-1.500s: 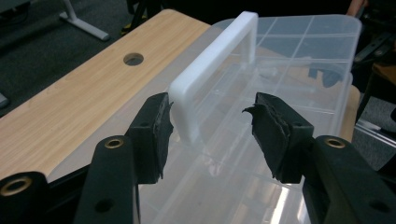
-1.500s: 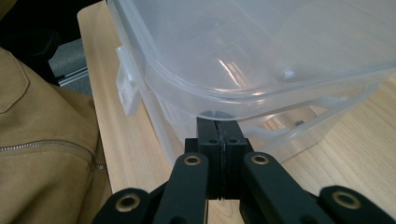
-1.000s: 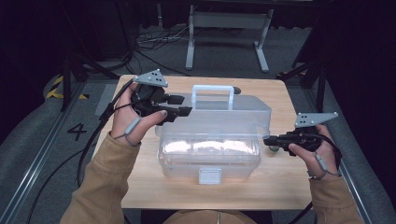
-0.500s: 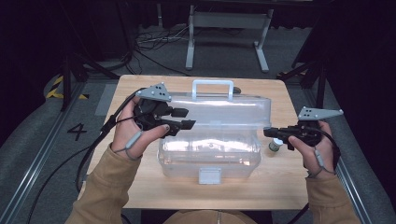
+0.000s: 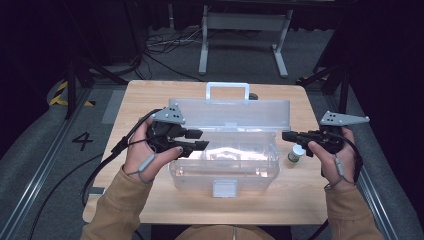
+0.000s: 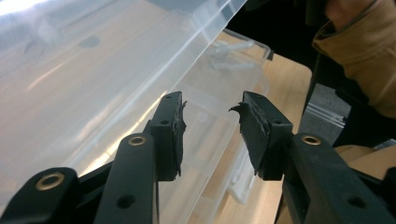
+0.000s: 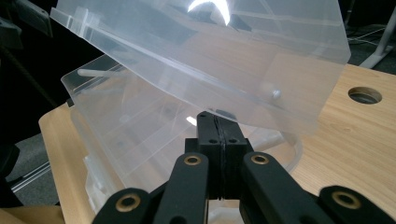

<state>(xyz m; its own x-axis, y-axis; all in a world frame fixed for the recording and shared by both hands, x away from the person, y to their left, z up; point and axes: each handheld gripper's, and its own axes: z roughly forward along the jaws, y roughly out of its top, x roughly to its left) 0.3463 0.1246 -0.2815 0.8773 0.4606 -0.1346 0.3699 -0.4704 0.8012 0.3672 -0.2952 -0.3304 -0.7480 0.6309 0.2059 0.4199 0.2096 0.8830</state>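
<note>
The clear box [image 5: 225, 160] sat in the middle of the frame with its lid [image 5: 235, 112] up. The left gripper [image 5: 200, 142] was partly spread, holding nothing, its jaws just closing. The right gripper [image 5: 286, 136] was pressed together. Next, something probably goes inside, maybe the small bottle [image 5: 297, 154].

I see the open box [image 5: 225, 165] mid-tabletop [image 5: 150, 100], its lid [image 5: 235, 112] raised behind; a small jar [image 5: 296, 154] stands just right of it, my grippers flanking.
</note>
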